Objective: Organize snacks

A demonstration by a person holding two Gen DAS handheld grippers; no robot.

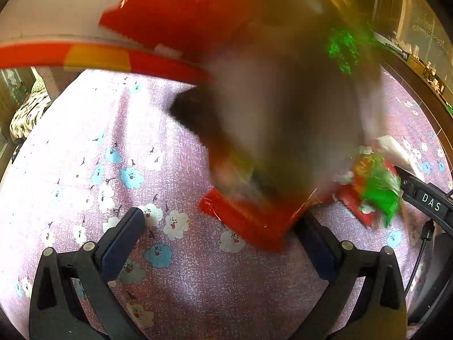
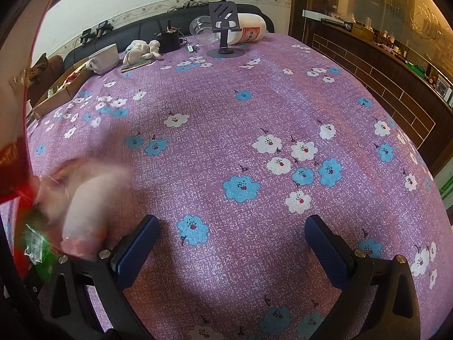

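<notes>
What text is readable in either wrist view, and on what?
"DAS": white letters on the black device at the right edge of the left wrist view.
White jug at the far table edge: red label, print too small to read.
Snack packets: motion-blurred, unreadable.
Nothing else legible.

Only one text reads clearly — the white letters "DAS" on a black curved band (image 1: 430,201) at the right edge of the left wrist view, just right of the green snack packet (image 1: 380,187). The red label on the white jug (image 2: 250,29) behind the phone stand (image 2: 223,28) is too small to read.
</notes>
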